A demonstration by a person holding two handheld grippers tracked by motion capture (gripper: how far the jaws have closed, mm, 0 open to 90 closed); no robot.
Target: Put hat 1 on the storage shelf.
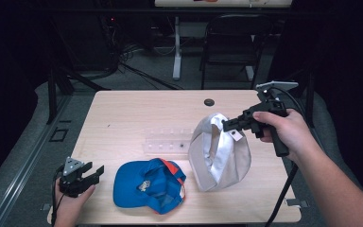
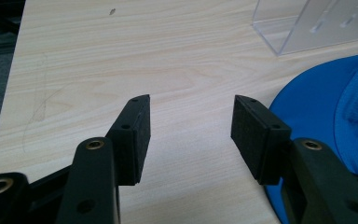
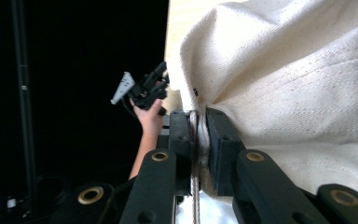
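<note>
A cream cloth cap (image 1: 217, 151) hangs over the right half of the table, its lower end resting on the wood. My right gripper (image 1: 227, 125) is shut on the cap's upper edge; in the right gripper view the jaws (image 3: 199, 121) pinch a fold of cream fabric (image 3: 298, 84). A blue cap (image 1: 146, 184) with an orange underside lies flat near the front edge. My left gripper (image 1: 97, 172) is held at the front left corner, open and empty. In the left gripper view its jaws (image 2: 191, 121) stand apart over bare wood, with the blue cap's brim (image 2: 326, 107) just to their right.
A clear acrylic rack (image 1: 168, 140) stands in the middle of the light wooden table (image 1: 137, 113), between the two caps. A dark cable hole (image 1: 209, 102) sits near the far edge. Behind the table are a black chair (image 1: 231, 42) and floor cables.
</note>
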